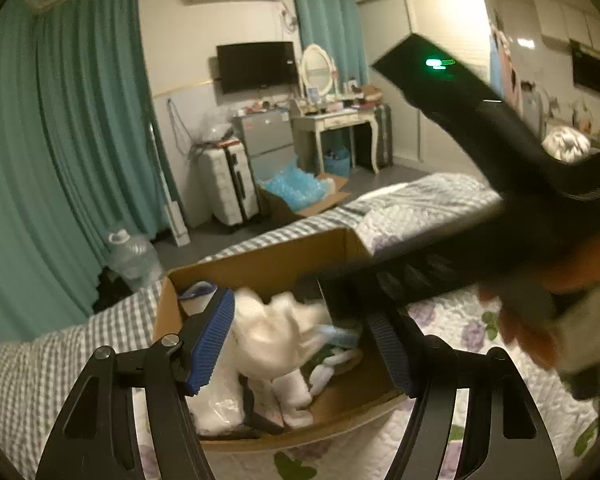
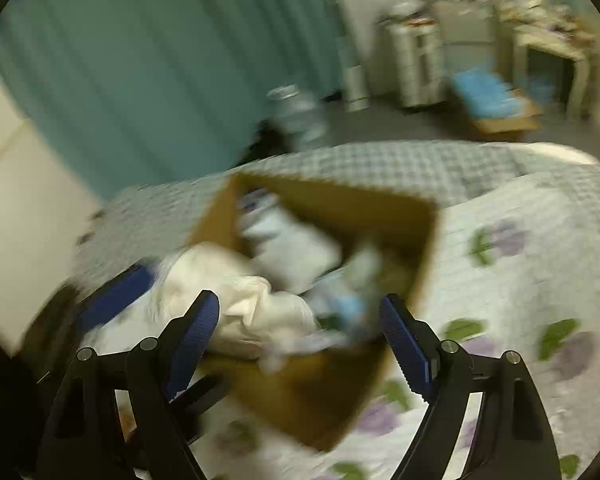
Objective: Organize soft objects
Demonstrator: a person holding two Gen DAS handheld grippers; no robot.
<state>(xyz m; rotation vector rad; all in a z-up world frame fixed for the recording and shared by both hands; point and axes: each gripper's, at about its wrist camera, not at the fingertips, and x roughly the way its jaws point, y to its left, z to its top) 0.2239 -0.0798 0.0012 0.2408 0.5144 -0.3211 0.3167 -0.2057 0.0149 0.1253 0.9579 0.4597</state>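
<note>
An open cardboard box (image 1: pixel 260 256) sits on the bed and holds several soft white items. My left gripper (image 1: pixel 304 344) is open, its blue pads (image 1: pixel 212 340) on either side of a white plush toy (image 1: pixel 272 336) above the box, not clamped on it. My right gripper (image 2: pixel 300 344) is open over the box's near corner (image 2: pixel 312 400), with the white plush (image 2: pixel 236 296) just ahead of its left finger. The right gripper's black body (image 1: pixel 480 184) crosses the left wrist view. The right wrist view is motion-blurred.
The bed has a floral quilt (image 2: pixel 520 264) and a grey checked sheet (image 1: pixel 60 360). Teal curtains (image 1: pixel 80 140) hang at left. On the floor stand a water jug (image 1: pixel 134 256), a white suitcase (image 1: pixel 228 184) and a box of blue packing (image 1: pixel 300 192).
</note>
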